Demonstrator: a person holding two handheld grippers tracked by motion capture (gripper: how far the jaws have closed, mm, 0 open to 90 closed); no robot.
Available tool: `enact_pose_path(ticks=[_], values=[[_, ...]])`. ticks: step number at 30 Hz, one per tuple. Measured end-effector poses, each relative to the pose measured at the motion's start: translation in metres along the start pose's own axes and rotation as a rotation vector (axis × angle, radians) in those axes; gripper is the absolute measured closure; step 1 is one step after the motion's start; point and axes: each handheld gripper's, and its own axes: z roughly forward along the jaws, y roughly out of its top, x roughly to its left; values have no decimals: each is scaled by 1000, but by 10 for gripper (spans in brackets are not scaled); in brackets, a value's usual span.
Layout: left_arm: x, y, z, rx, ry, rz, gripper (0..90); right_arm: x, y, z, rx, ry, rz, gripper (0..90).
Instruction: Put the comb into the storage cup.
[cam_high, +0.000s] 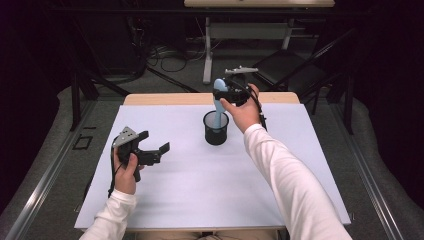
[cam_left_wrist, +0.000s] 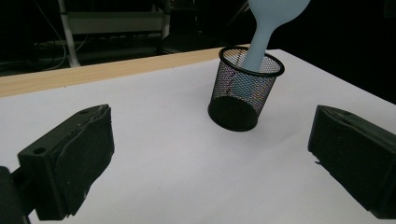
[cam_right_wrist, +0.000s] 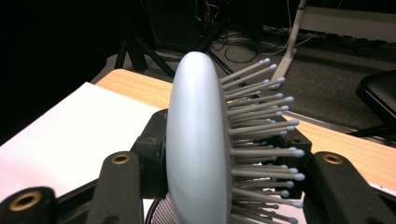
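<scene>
A light blue hairbrush stands upright with its handle down inside a black mesh cup near the table's far middle. My right gripper is shut on the brush head, above the cup. In the right gripper view the brush head sits between the two black jaws, bristles pointing right, with the cup rim just below. My left gripper rests open at the left of the table, nothing between its fingers. The left gripper view shows the cup and the brush handle ahead of the open jaws.
A white sheet covers the wooden table, whose bare far edge shows behind the cup. Desk legs and cables lie on the floor beyond. Metal rails run along both sides.
</scene>
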Motion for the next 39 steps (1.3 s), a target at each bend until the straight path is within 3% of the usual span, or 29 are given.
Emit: enact_pose_path(ticks=[39], values=[[0,-2,2,7,-1,2,7,5,-22,21,27,-6,-22,479]])
